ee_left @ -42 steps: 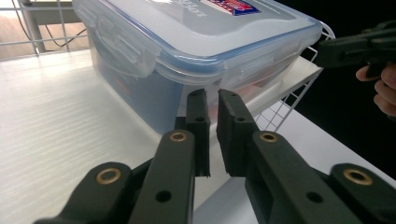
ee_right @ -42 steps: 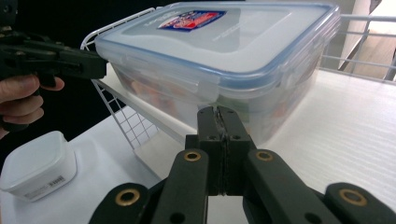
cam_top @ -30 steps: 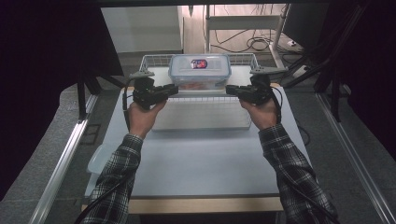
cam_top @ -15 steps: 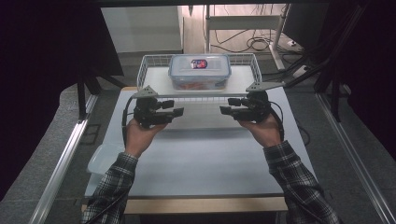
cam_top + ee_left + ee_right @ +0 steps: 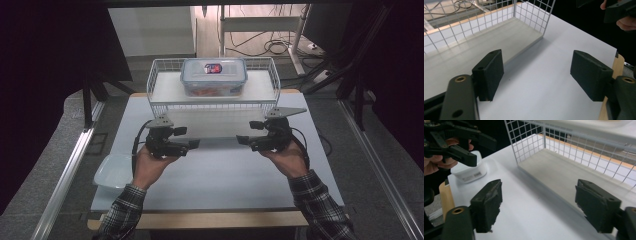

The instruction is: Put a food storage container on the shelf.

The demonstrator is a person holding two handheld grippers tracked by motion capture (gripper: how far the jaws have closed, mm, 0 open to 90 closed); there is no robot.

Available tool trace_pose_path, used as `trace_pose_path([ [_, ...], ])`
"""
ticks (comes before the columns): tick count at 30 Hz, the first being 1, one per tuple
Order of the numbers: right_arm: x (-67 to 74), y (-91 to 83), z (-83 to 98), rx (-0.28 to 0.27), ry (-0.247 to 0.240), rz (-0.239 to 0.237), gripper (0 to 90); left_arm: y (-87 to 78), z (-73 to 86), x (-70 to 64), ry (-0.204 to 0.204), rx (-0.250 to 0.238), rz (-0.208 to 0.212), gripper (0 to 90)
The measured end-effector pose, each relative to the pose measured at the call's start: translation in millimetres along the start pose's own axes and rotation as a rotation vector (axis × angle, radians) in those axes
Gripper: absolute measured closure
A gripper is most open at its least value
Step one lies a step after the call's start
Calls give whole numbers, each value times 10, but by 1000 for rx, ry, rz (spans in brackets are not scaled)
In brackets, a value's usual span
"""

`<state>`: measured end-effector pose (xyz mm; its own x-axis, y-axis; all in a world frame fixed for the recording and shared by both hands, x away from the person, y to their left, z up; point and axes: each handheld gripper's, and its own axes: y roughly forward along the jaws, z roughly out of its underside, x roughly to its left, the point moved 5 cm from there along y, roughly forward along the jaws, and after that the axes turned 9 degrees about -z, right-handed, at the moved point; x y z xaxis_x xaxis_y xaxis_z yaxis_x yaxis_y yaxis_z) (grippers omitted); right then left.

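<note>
A white wire rack [image 5: 160, 95] stands at the back of the white table [image 5: 215, 175]. On its top shelf sits a clear lidded box [image 5: 213, 76] with a red label. My left gripper [image 5: 186, 138] and right gripper [image 5: 248, 132] hover in front of the rack, tips pointing at each other. Both sets of jaws have just been opening. The left gripper [image 5: 537, 75] is open with only bare tabletop between its pads, the rack [image 5: 529, 15] to its upper left. The right gripper [image 5: 539, 202] is open too, in front of the rack's lower shelf [image 5: 554, 167].
An empty clear plastic tub [image 5: 112, 171] rests at the table's left front edge, also visible as the tub [image 5: 469, 171] in the right gripper view. Metal rails run along the floor on both sides. Cables lie behind the table.
Both hands have drawn back from the ends of the rack toward the near side and come lower. Both sets of jaws have opened wide, with nothing in them.
</note>
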<state>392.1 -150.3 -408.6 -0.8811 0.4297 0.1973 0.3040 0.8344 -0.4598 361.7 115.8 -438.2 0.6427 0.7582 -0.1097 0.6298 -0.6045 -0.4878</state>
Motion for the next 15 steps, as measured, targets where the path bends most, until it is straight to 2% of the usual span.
trace_pose_path([
  [6,65,7,157,6,-36,1,103,12,132,-111,12,10,-13,192],
  [10,73,12,252,9,-27,0,56,1,227,-150,12,18,-14,160],
  [12,81,13,284,12,-34,14,39,-14,274,-169,17,28,-15,134],
  [15,126,17,355,17,-34,9,27,-42,362,-197,17,19,-4,103],
])
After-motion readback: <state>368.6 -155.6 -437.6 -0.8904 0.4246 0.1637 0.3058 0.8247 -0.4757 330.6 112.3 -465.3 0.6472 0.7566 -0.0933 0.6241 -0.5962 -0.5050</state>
